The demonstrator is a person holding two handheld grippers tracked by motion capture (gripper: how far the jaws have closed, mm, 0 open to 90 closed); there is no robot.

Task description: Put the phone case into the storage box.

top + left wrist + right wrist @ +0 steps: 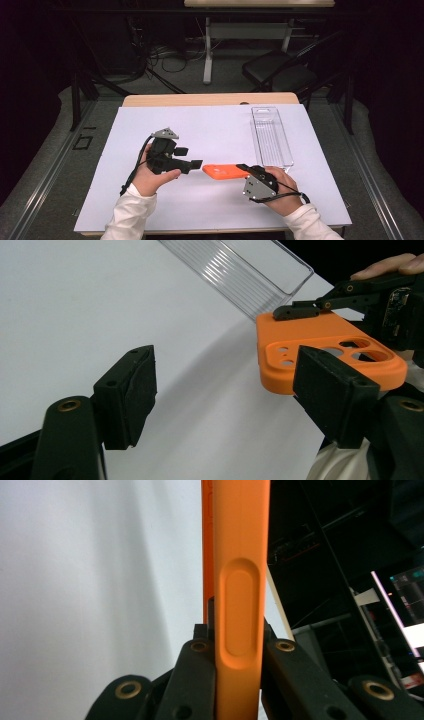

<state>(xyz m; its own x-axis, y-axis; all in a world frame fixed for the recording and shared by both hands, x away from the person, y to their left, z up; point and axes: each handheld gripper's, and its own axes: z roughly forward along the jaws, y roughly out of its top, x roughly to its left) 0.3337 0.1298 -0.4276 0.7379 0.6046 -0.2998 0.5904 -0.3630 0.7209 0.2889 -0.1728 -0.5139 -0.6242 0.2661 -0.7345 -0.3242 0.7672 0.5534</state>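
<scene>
The high camera sits above the person's side, looking forward and down over the whole desk (150,200). The left gripper's camera looks close along its own fingers (127,395) across the desk, taking in the orange phone case (320,347) too. The right gripper's camera peers very close along that same case (240,580), edge-on. All three share it.

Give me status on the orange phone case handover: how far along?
Done: right gripper is clamped on the orange phone case, lifted beside the clear tray. In hand: left gripper faces the case's free end, jaws apart, not gripping. Left: closing on it, and whatever follows.
</scene>
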